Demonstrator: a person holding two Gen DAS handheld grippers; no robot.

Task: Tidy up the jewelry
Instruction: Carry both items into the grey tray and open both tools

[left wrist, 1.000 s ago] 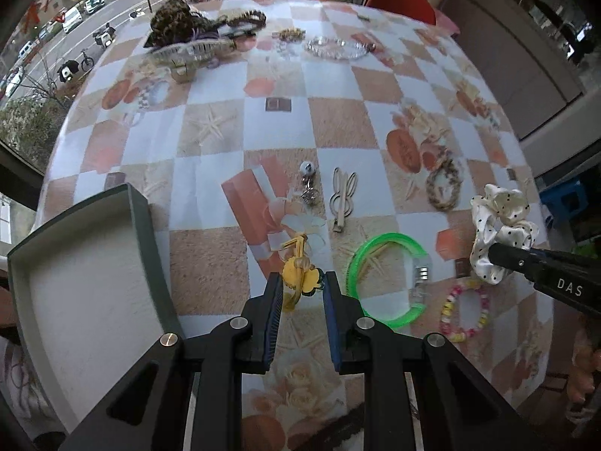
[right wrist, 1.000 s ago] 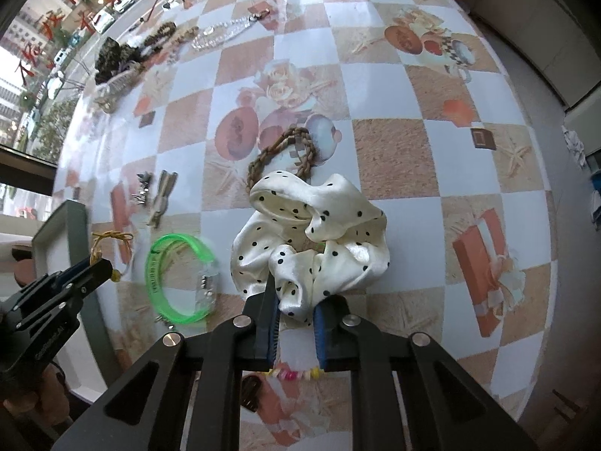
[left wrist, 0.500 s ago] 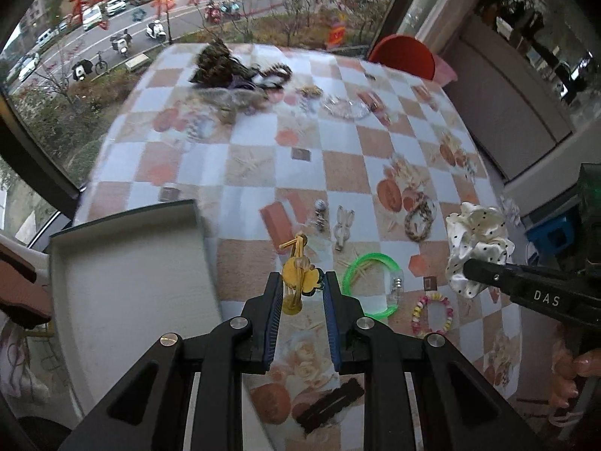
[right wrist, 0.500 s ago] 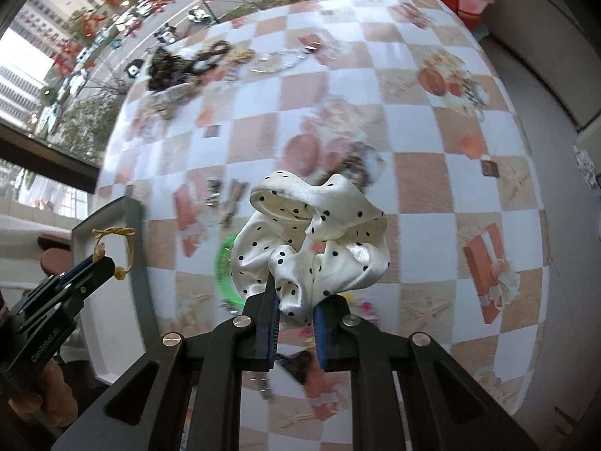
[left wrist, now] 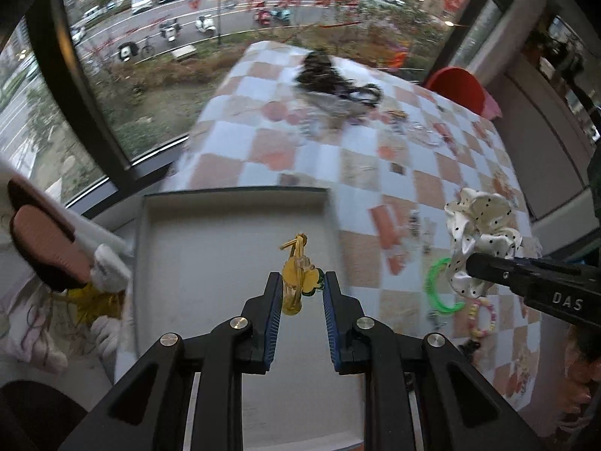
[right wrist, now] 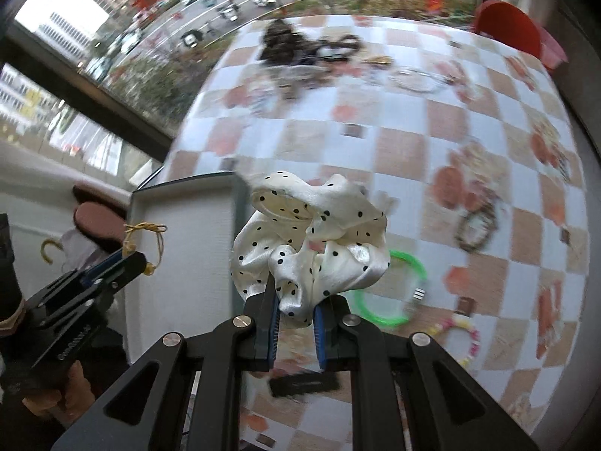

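Observation:
My left gripper [left wrist: 302, 282] is shut on a yellow hair tie with a flower charm [left wrist: 296, 274] and hangs over the grey-rimmed white tray [left wrist: 233, 203]. In the right wrist view that same left gripper [right wrist: 127, 259] shows at the left with the yellow elastic loop [right wrist: 144, 233] sticking up. My right gripper [right wrist: 295, 297] is shut on a white polka-dot scrunchie [right wrist: 311, 240], held in the air just right of the tray's [right wrist: 184, 191] right wall. From the left wrist view the scrunchie [left wrist: 480, 233] and the right gripper [left wrist: 469, 263] appear at the right.
On the checked tablecloth [right wrist: 413, 143] lie a green bangle [right wrist: 394, 293], a pastel bead bracelet [right wrist: 462, 334], a braided brown ring [right wrist: 477, 229], a black hair clip [right wrist: 304, 383] and a far pile of dark hair accessories [right wrist: 300, 45]. A red chair [right wrist: 511, 26] stands beyond the table.
Both grippers rose and swung left with their loads. The left now hangs over the tray instead of the tablecloth; the scrunchie moved from above the bangle to beside the tray.

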